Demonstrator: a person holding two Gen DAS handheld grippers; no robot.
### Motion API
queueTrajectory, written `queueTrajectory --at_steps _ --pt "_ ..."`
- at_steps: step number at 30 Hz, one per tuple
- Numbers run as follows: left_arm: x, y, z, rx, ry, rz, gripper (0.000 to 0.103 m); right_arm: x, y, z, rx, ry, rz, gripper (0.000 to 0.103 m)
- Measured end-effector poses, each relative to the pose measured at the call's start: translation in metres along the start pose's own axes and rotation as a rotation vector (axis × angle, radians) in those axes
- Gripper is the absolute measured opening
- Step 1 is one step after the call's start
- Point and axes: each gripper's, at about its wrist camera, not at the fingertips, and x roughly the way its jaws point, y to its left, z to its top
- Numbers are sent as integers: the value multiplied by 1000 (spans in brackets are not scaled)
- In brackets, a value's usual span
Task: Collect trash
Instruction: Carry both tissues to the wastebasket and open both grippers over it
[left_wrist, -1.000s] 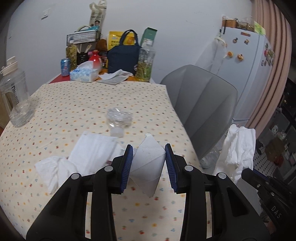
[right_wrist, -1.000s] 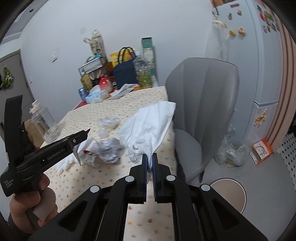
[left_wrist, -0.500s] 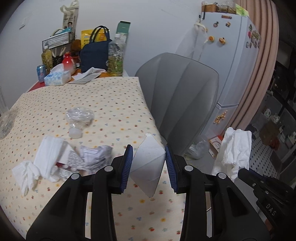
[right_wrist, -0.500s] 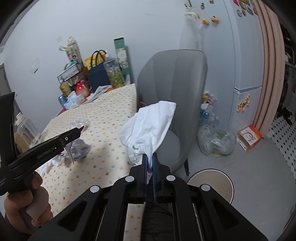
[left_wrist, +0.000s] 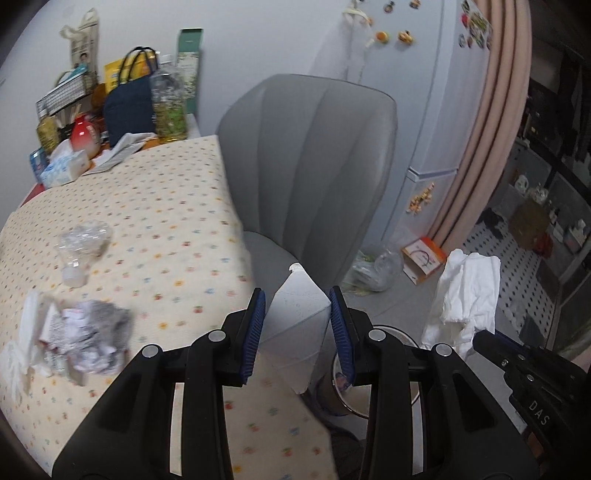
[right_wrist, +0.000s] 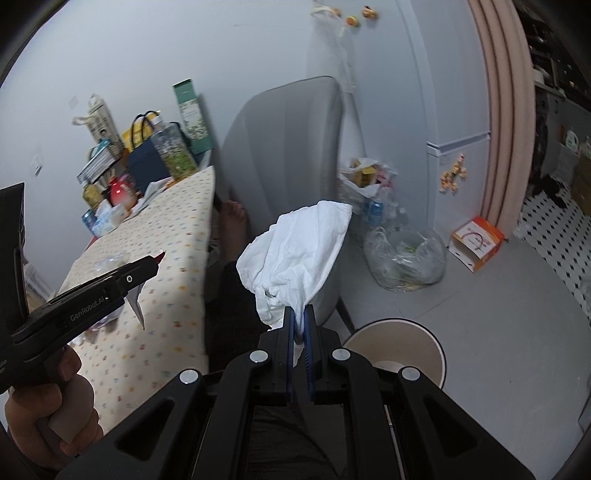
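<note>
My left gripper (left_wrist: 297, 291) is shut on a folded white paper (left_wrist: 295, 325) that sticks up as a point between the blue pads, over the table's right edge. My right gripper (right_wrist: 299, 312) is shut on a crumpled white tissue (right_wrist: 299, 247), hanging above the floor beside a round beige bin (right_wrist: 402, 343). In the left wrist view the bin (left_wrist: 369, 398) shows partly, below the fingers. Crumpled paper (left_wrist: 92, 332), a squashed clear bottle (left_wrist: 83, 240) and a white tissue (left_wrist: 22, 332) lie on the dotted tablecloth (left_wrist: 166, 206).
A grey chair (left_wrist: 317, 166) stands at the table's right side, with a white fridge (right_wrist: 443, 110) behind it. A clear bag of rubbish (right_wrist: 406, 258) and an orange box (right_wrist: 478, 243) sit on the floor. A bare foot (right_wrist: 232, 221) shows under the table. Bottles and bags (left_wrist: 129, 99) crowd the far end.
Both grippers have swung right, off the table and down toward the floor, each still gripping its white paper. The bin has come into view under them.
</note>
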Motion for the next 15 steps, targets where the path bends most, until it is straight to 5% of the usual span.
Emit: queueTrajectory --at_steps 15 --pt "64 -74 1 117 111 -54 36 34 -79 -6 133 54 -69 9"
